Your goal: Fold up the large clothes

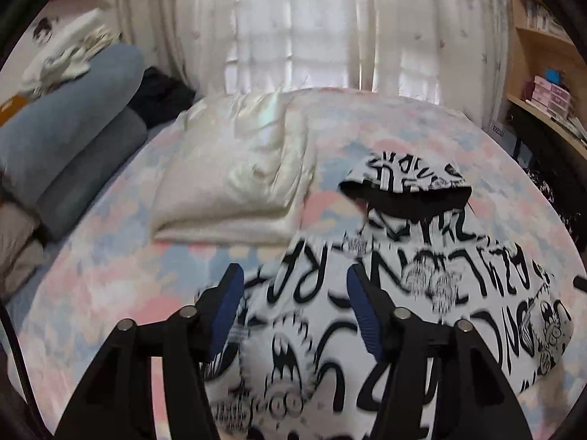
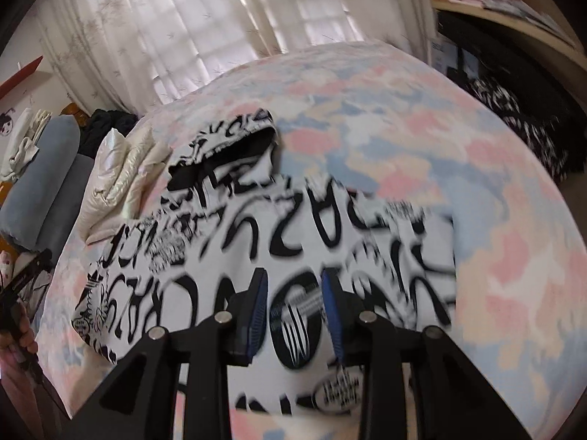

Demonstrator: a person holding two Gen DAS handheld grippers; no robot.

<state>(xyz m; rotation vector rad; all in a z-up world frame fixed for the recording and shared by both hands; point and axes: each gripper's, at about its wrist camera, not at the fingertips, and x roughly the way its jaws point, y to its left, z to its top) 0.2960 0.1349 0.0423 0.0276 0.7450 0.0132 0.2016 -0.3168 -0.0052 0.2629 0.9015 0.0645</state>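
Showing hand only in rt view; both claws apart over hoodie.

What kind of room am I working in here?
Most likely a bedroom. The printed garment lies on a bed with a pastel sheet, a cream folded duvet lies further back, and sheer curtains cover a window behind.

Hooded top: white with black graffiti lettering and cartoon faces, black-lined hood. You have it lying spread on the bedcover, partly folded, hood at its far end, just beside a cream quilt.
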